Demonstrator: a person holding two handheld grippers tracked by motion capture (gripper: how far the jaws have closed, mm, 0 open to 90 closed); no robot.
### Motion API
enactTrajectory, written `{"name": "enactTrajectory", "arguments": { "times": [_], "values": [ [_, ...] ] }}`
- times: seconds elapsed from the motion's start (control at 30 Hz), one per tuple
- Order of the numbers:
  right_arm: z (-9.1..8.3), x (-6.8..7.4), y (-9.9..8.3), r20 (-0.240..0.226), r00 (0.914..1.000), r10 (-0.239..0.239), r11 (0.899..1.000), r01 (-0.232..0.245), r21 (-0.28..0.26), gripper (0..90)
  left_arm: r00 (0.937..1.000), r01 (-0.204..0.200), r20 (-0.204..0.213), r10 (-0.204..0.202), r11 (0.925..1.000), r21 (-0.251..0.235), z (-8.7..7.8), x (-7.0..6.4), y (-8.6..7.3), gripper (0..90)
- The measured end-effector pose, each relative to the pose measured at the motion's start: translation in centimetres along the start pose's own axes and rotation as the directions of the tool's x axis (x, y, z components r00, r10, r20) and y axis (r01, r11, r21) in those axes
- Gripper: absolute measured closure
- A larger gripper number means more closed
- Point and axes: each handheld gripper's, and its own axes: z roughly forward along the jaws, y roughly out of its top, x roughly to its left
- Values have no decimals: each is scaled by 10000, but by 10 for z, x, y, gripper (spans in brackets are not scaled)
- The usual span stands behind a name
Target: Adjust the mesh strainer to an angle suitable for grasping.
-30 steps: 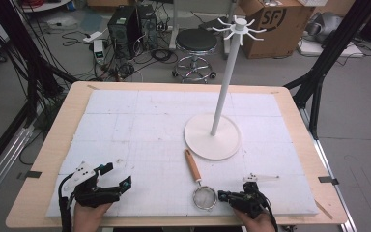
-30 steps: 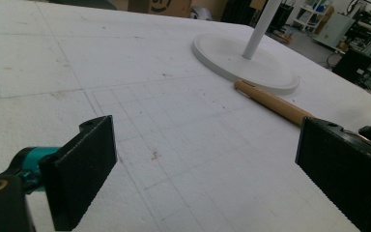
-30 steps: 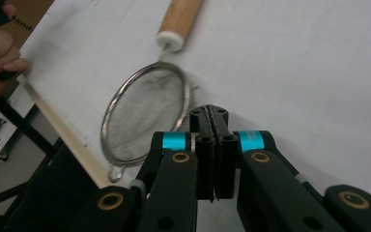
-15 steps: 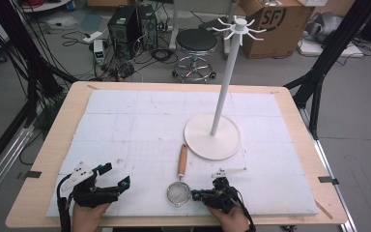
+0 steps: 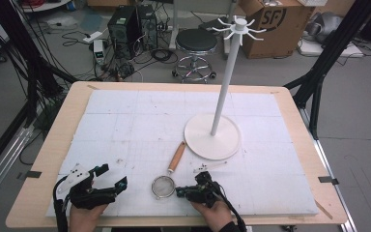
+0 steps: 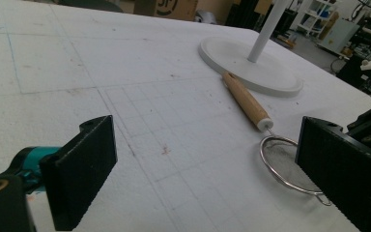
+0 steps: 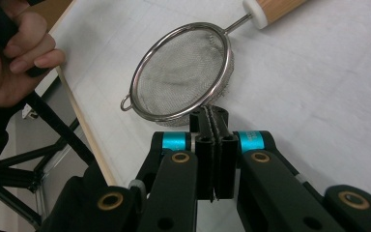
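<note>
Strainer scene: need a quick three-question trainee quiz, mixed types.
1. True or false: the left gripper is open.
2. The strainer handle points toward: A) the stand base, B) the left gripper, C) the table's near edge.
3. Fill in: the right gripper jaws, at the strainer's rim, are ____.
Key: 1 true; 2 A; 3 shut.

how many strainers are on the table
1. The strainer lies near the front edge of the white mat, mesh bowl towards the person, wooden handle pointing at the stand base. The right gripper, jaws closed, is against its rim. None seems hidden.
</note>
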Motion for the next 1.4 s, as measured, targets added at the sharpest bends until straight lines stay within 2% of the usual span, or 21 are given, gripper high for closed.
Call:
{"name": "enactTrajectory", "arguments": {
  "times": [0.33, 0.63, 1.17, 1.2, 1.23, 1.27, 1.37, 1.4],
  "values": [
    [23, 11, 17, -48, 9997, -227, 9993, 228, 292, 900, 10000, 3, -35, -3, 10000, -10, -2, 0, -1, 82],
    [43, 17, 33, -28, 9986, -524, 9981, 525, 330, 900, 10000, 17, -23, -17, 10000, -18, -4, 2, -1, 83],
    [46, 18, 35, -37, 9988, -490, 9984, 491, 278, 900, 9999, -47, 105, 46, 10000, 54, -2, 1, 0, 84],
    [38, 17, 33, -104, 9987, -492, 9988, 491, -54, 900, 9999, -30, 127, 30, 10000, 38, -1, 2, 0, 84],
    [33, 16, 31, -197, 9983, -554, 9984, 551, -140, 893, 9999, -1, 156, 1, 10000, 31, -1, 2, 0, 84],
    [30, 16, 30, -232, 9976, -648, 9975, 641, -283, 799, 9999, 36, 145, -36, 10000, 9, -1, 2, 0, 84],
    [10, 15, 24, 306, 9942, -1034, 9908, 1056, -847, 632, 9999, -19, 161, 18, 10000, 59, 0, 2, 0, 84],
    [10, 15, 24, 306, 9942, -1034, 9908, 1056, -847, 632, 9999, -26, 131, 25, 10000, 60, 0, 1, 0, 84]
  ]
}}
